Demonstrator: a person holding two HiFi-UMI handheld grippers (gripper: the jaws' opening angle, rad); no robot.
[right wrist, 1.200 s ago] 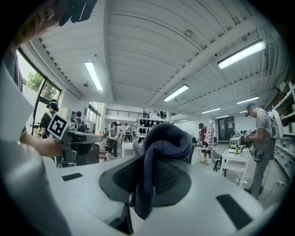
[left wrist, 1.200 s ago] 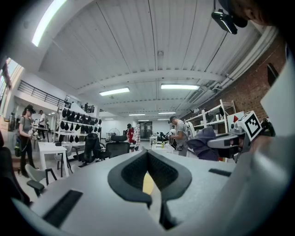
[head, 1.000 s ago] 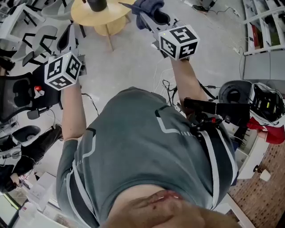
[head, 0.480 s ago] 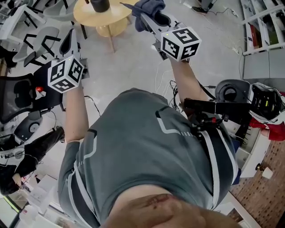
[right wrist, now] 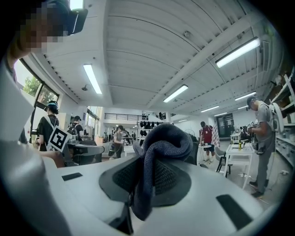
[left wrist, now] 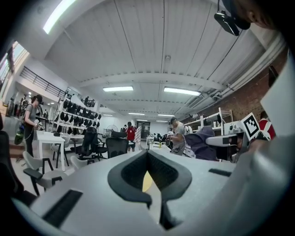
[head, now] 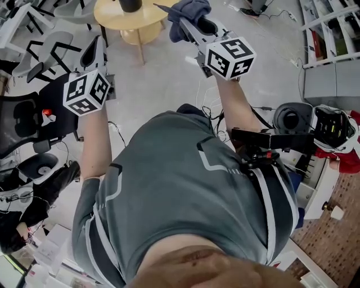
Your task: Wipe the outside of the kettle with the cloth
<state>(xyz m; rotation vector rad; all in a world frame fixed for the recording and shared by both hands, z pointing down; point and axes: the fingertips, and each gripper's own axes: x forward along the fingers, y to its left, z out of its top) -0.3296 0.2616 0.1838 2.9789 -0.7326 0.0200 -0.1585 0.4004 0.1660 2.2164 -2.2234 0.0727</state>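
A dark blue cloth (head: 190,9) (right wrist: 166,138) hangs bunched from my right gripper (head: 183,21) (right wrist: 150,154), which is shut on it and held out in front of the person at chest height. My left gripper (head: 94,48) (left wrist: 147,154) is held out to the left, shut with nothing in it. Both grippers point level across the room. A black vessel (head: 130,4), possibly the kettle, stands on a round yellow table (head: 115,19) at the top edge of the head view, just left of the cloth and mostly cut off.
The person's grey shirt (head: 185,185) fills the lower head view. Black and white chairs (head: 34,50) crowd the left, and a black office chair (head: 19,121) stands lower left. Cables (head: 211,109) trail on the floor. A black bin (head: 289,119) and shelves (head: 329,34) are at right.
Both grippers have drifted slightly to the right in the head view. The cloth stays gripped in the right one. The left one stays shut.
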